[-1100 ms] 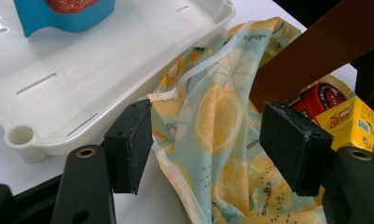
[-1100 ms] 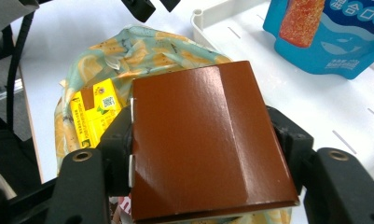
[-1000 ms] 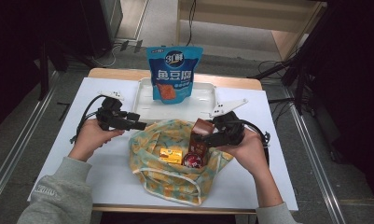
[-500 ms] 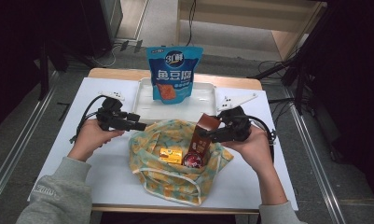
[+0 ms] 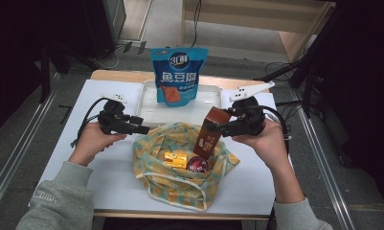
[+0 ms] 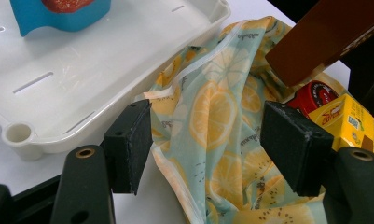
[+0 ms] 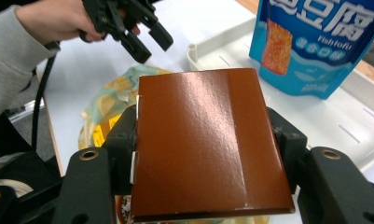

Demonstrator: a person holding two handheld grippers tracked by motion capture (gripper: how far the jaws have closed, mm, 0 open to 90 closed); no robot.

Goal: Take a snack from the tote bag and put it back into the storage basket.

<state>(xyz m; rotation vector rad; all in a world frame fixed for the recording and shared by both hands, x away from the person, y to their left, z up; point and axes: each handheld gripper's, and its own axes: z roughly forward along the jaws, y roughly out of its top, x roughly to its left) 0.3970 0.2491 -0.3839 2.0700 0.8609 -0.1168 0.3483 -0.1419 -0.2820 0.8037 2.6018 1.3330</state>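
Note:
My right gripper is shut on a tall brown box, held tilted above the lemon-print cloth bag. Both pads press on the box's sides. In the bag's mouth lie a yellow box and a red-lidded round tin. At the bag's left edge my left gripper stands open, with the bag's rim lying between its jaws and no pad touching it. A blue snack pouch stands in the white tray.
The white tray sits at the back middle of the white table, just behind the bag. Dark floor, cables and a wooden bench lie beyond the table. My left gripper shows far off in the right gripper view.
My right gripper has lifted the brown box up out of the bag and a little to the right. The left gripper has stayed where it was.

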